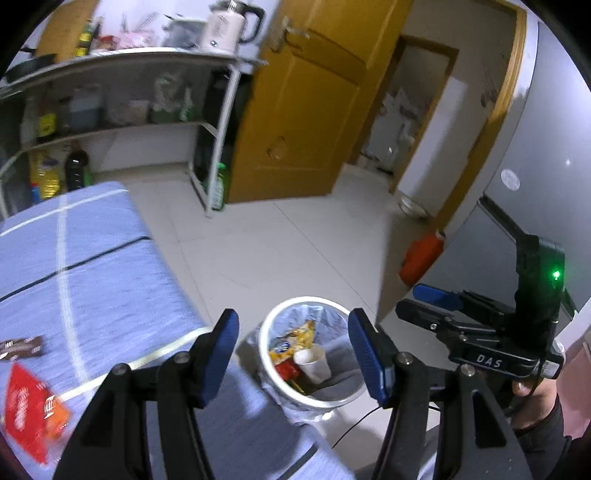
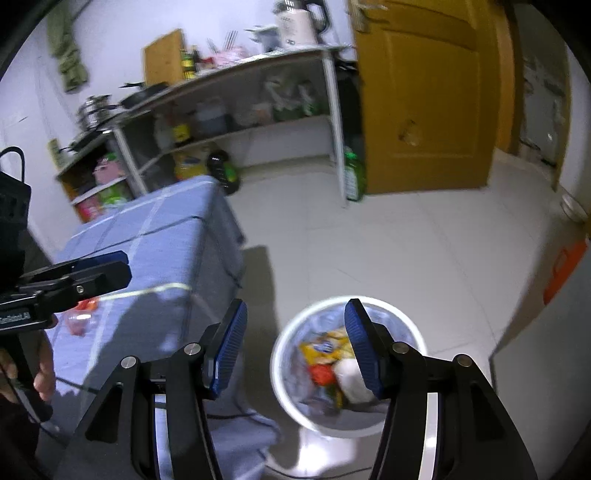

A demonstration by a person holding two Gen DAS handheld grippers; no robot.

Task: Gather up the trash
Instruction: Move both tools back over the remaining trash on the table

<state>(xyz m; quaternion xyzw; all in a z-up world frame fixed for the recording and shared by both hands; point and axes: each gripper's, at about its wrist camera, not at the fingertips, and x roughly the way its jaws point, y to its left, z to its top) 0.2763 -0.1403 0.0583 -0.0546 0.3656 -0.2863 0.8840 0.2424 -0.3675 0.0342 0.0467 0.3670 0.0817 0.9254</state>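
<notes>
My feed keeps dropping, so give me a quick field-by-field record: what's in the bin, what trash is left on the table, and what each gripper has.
bin: white trash bin on the floor beside the table, bag-lined
in bin: yellow wrapper, white cup, red item
left on table: red packet, brown wrapper on the blue tablecloth
left gripper: fingers apart, nothing between them
right gripper: fingers apart, nothing between them

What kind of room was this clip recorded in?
Most likely a small home kitchen: an open metal shelf rack holds pans and bottles, an electric kettle stands on top, and a fridge sits beside the yellow door.
</notes>
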